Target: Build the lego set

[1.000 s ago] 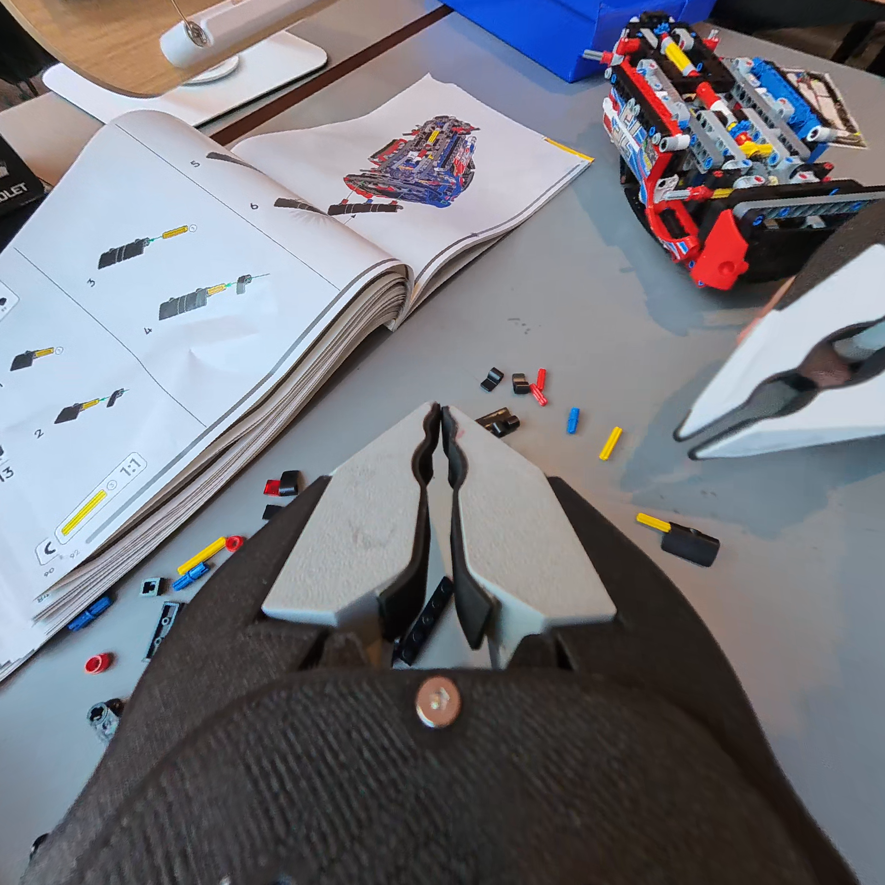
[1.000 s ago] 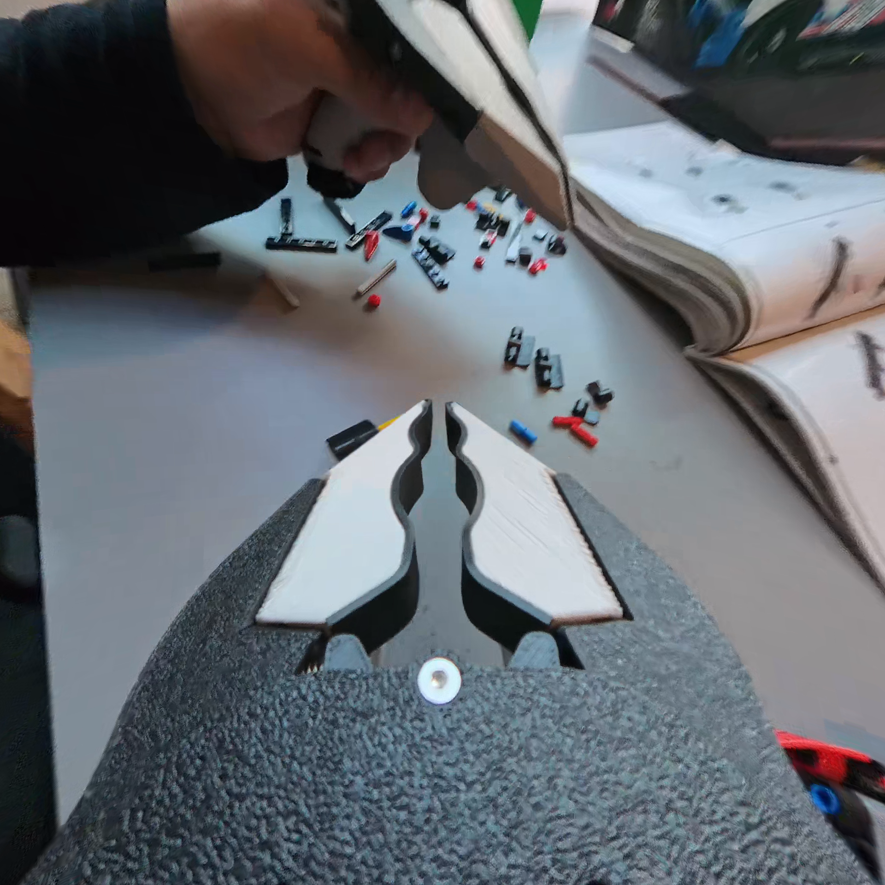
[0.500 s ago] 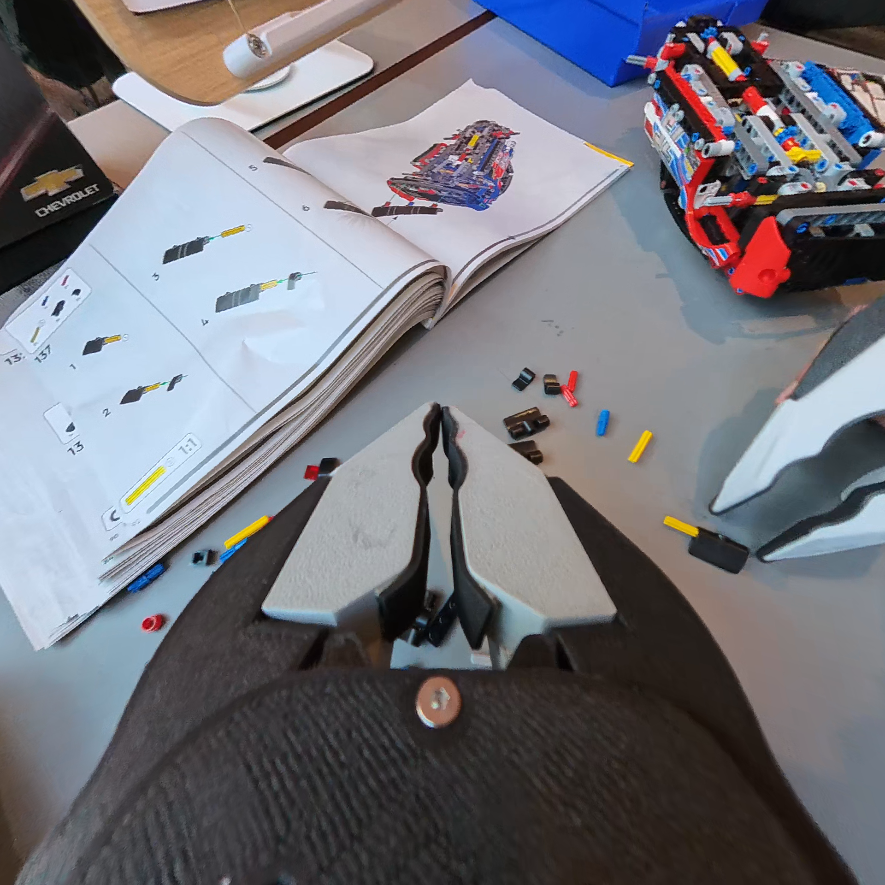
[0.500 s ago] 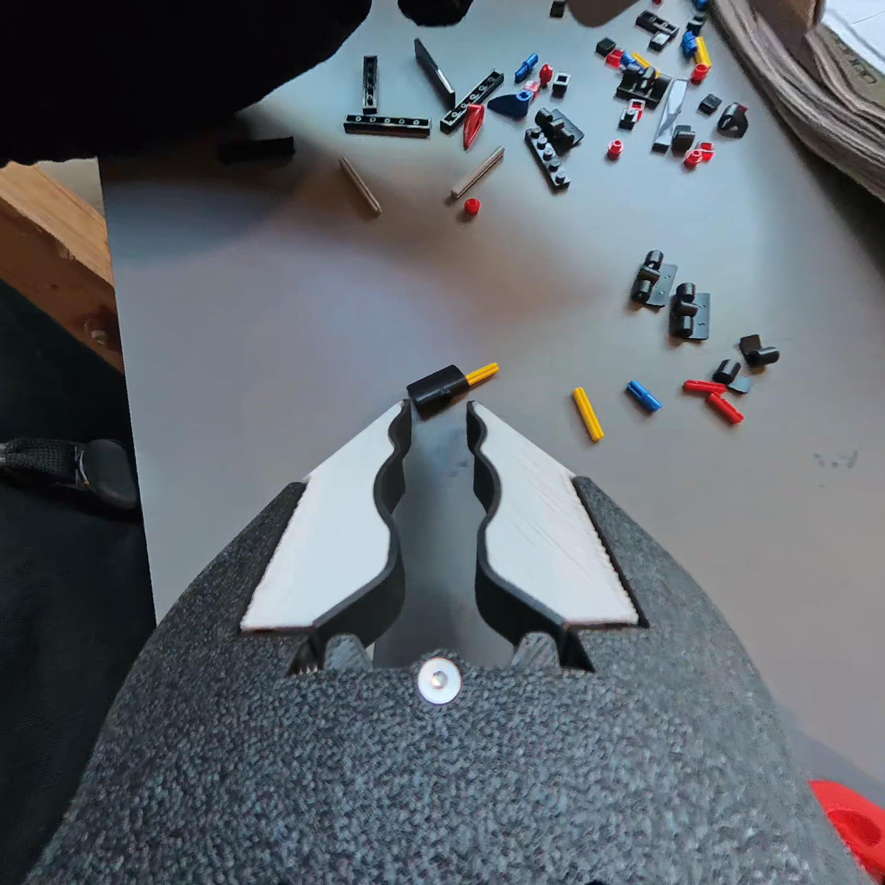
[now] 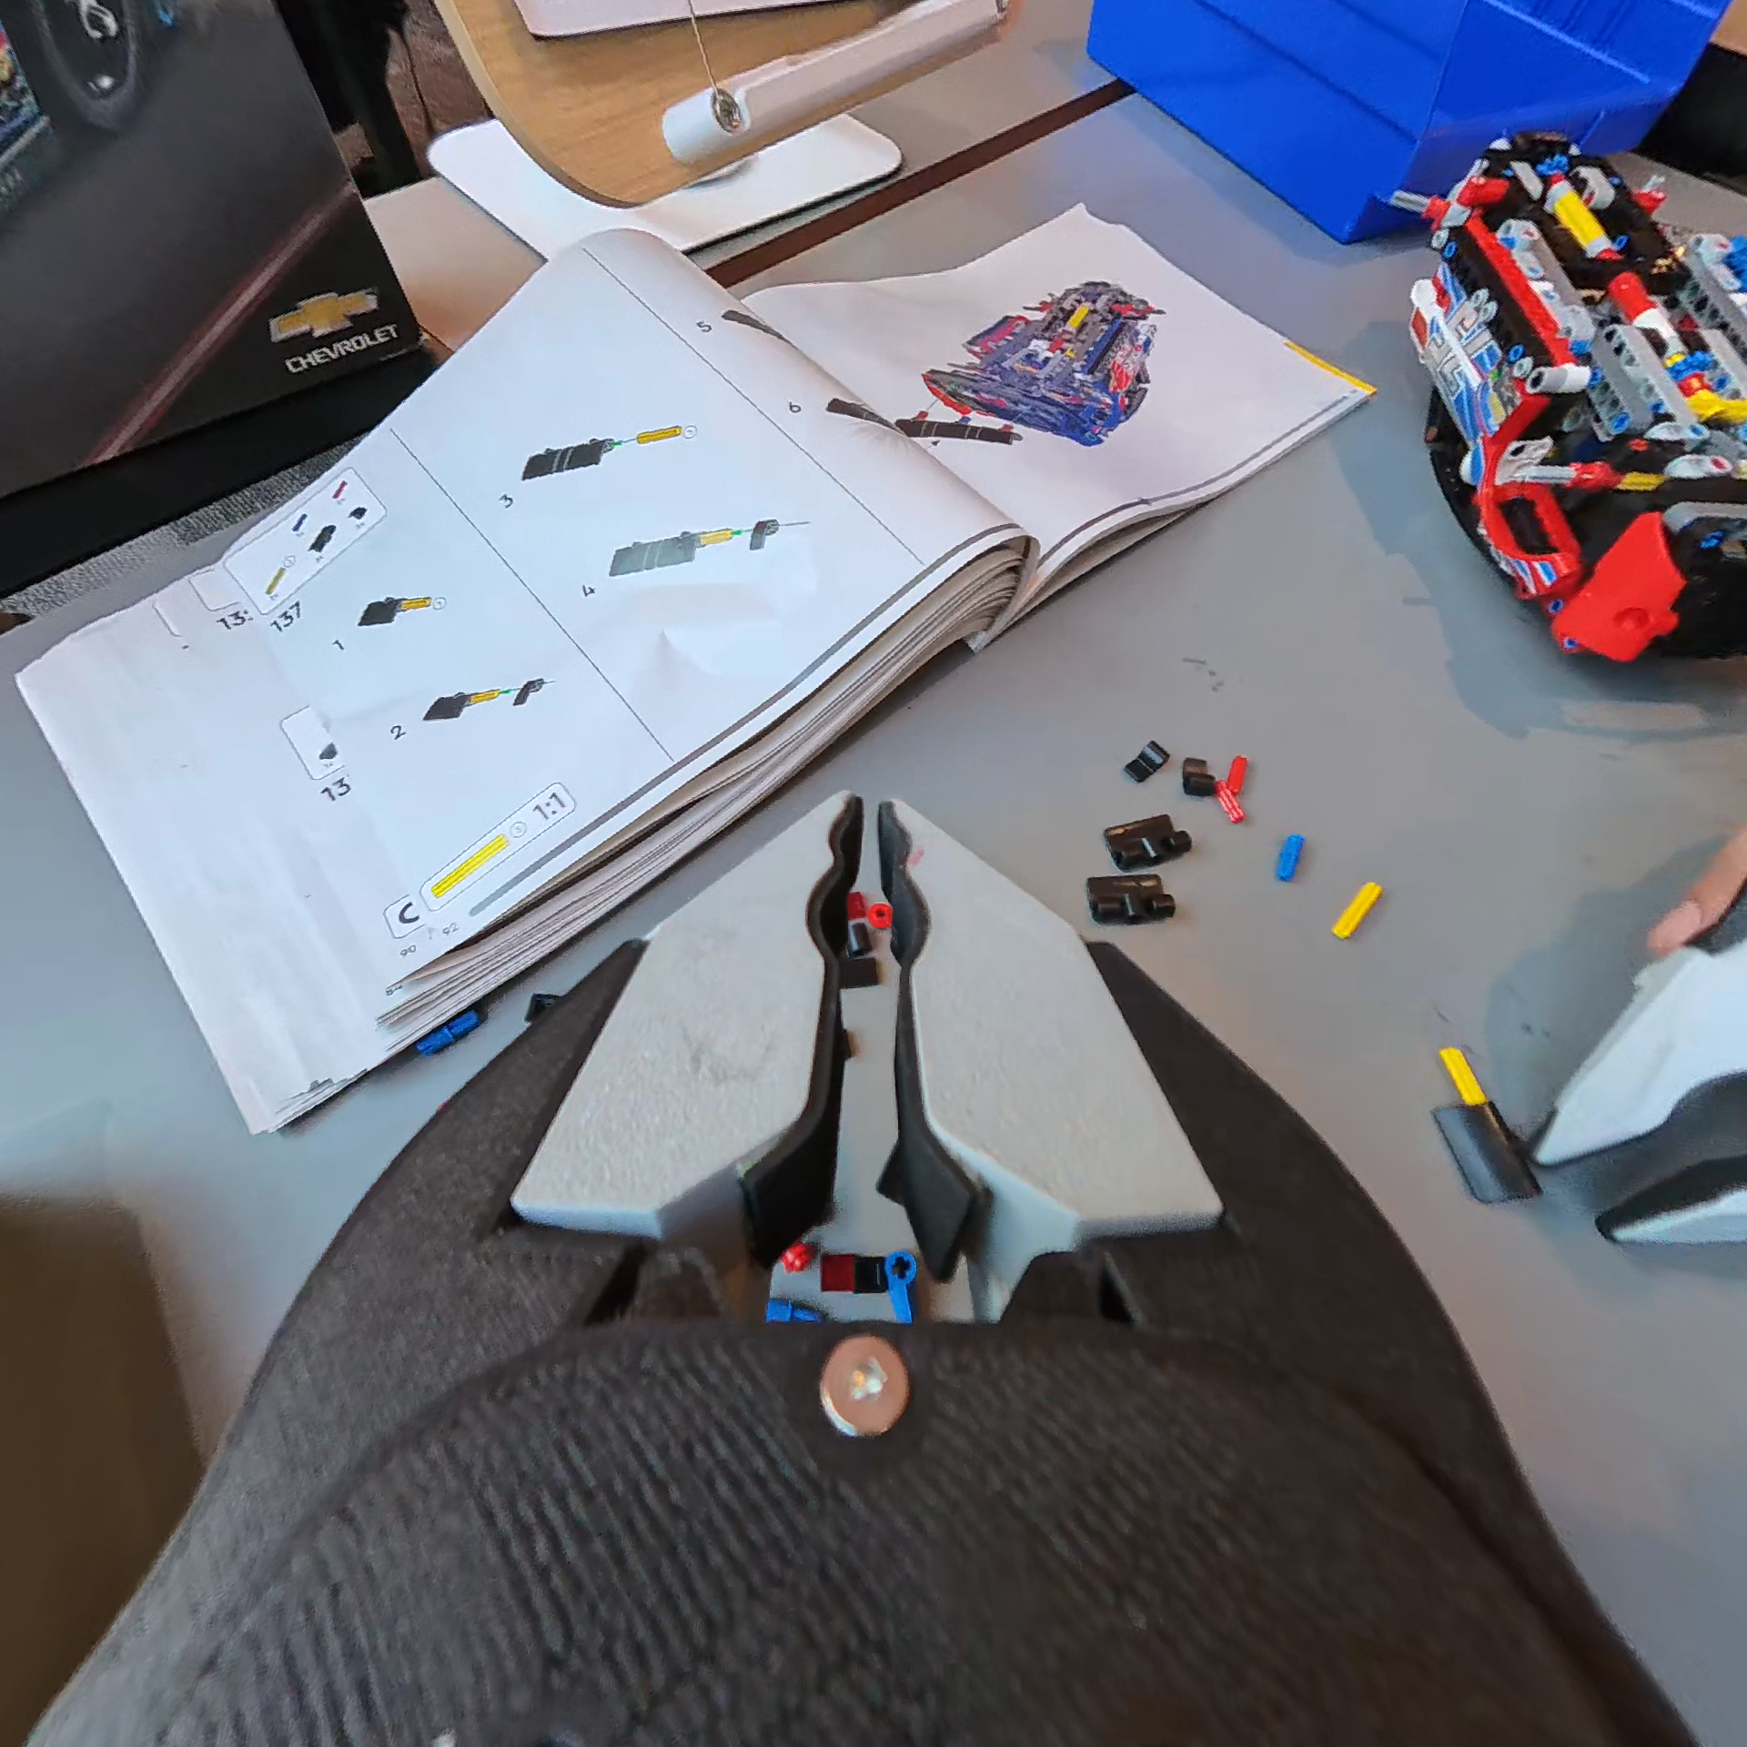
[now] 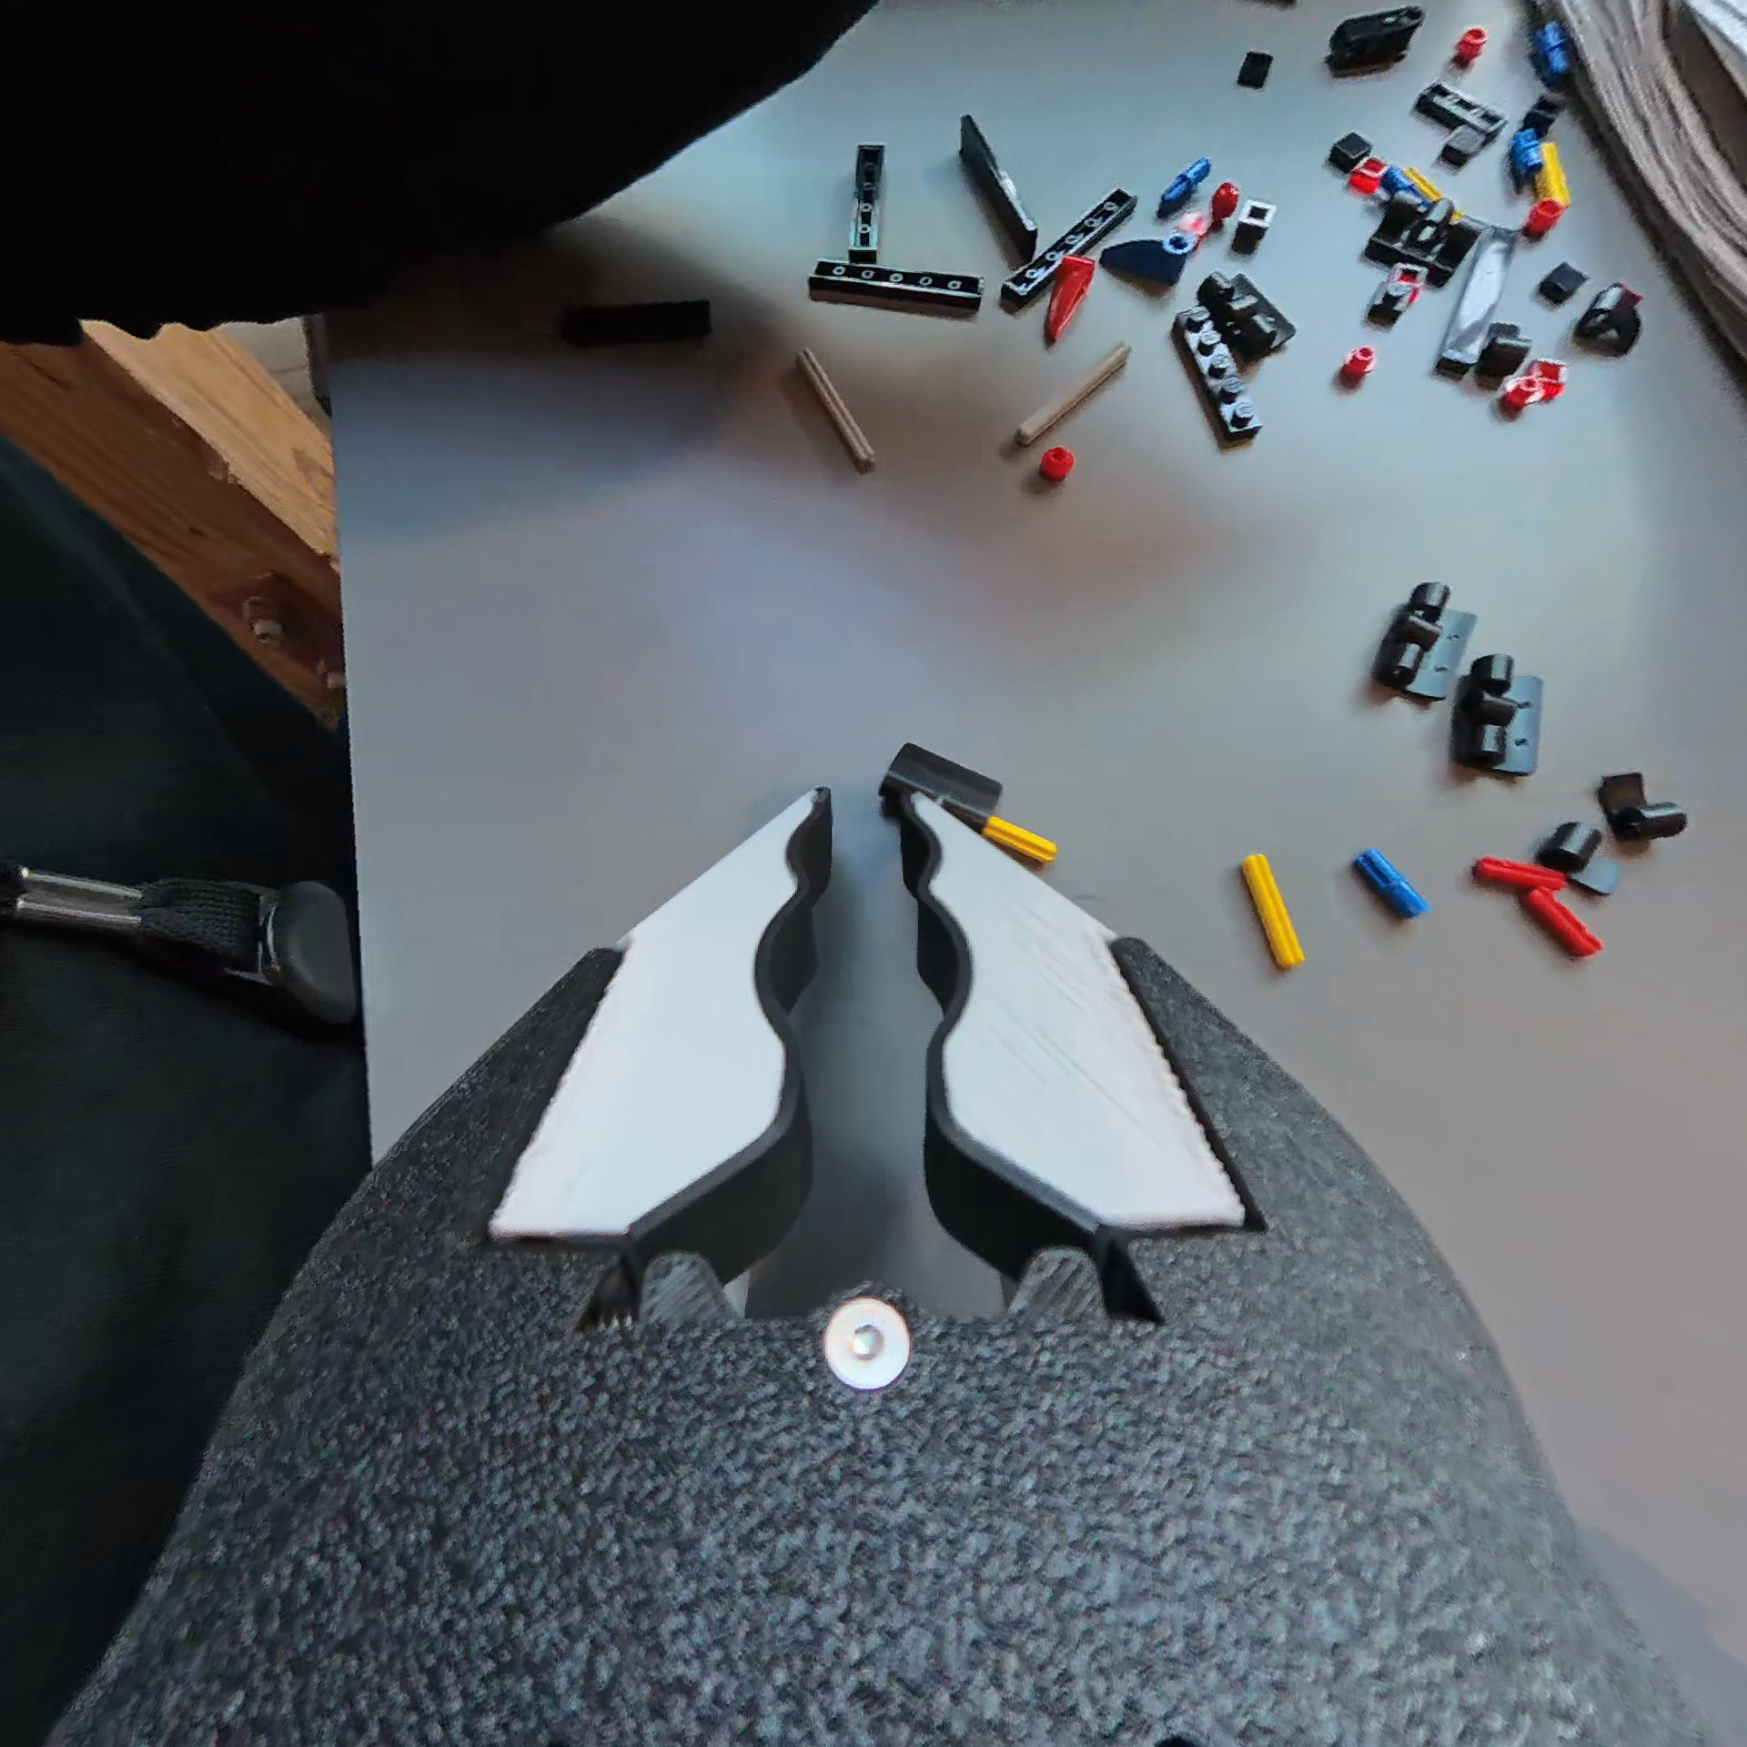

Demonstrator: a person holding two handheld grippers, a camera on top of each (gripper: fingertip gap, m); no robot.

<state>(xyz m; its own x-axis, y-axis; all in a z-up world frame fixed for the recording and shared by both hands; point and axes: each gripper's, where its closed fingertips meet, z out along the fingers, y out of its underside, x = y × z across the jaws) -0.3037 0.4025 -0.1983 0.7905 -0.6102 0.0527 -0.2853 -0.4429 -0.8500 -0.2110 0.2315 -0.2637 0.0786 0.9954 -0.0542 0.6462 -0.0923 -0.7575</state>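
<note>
From the left wrist view, the half-built car model stands beyond the open manual, many loose pieces unplaced; the left gripper, jaws nearly closed and empty, has risen. From the right wrist view, the right gripper, jaws slightly parted, has closed in on the black piece with yellow axle, now touching one fingertip, not yet gripped.

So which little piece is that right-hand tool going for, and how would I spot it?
Start at the grey table's near edge, away from the open instruction book. At the right gripper's fingertips lies a black block with a yellow pin plugged in; the other yellow pin nearby lies loose.
</note>
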